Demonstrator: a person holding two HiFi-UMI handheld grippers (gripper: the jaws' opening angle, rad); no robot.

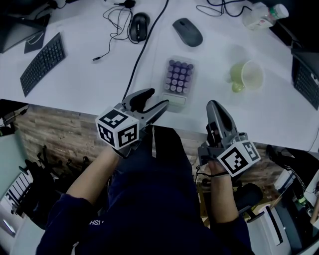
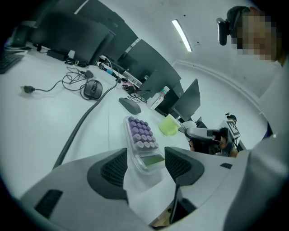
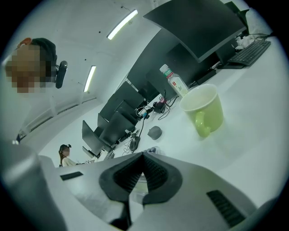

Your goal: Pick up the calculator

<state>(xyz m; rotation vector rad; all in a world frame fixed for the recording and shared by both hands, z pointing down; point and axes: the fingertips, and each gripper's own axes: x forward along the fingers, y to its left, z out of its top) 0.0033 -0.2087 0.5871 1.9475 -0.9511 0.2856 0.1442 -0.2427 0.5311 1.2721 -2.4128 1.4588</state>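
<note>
The calculator (image 1: 177, 79) lies flat on the white bench (image 1: 89, 84), close to the front edge. It has purple round keys under a clear case, and its display end faces the person. The left hand-held gripper (image 1: 159, 98) is at that front edge, just left of the calculator's near end, with its jaws spread apart. In the left gripper view the display end of the calculator (image 2: 142, 142) shows framed between the two pads (image 2: 113, 169). Whether either pad touches the case cannot be told.

The right hand-held gripper (image 1: 217, 112) points across the bench edge, to the right of the calculator. Its jaws are pressed together with nothing between them, as the right gripper view shows (image 3: 143, 155).

A pale green mug (image 1: 246, 75) stands upright to the right of the calculator, well apart from it, with its handle turned toward the front edge. A thick black cable (image 1: 144, 50) runs from near the left gripper toward the back of the bench. Further back lie a black mouse (image 1: 139, 26) and a grey mouse (image 1: 188, 32). A black keyboard (image 1: 43, 63) lies at the far left, and a plastic bottle (image 1: 264, 15) is at the far right corner.
</note>
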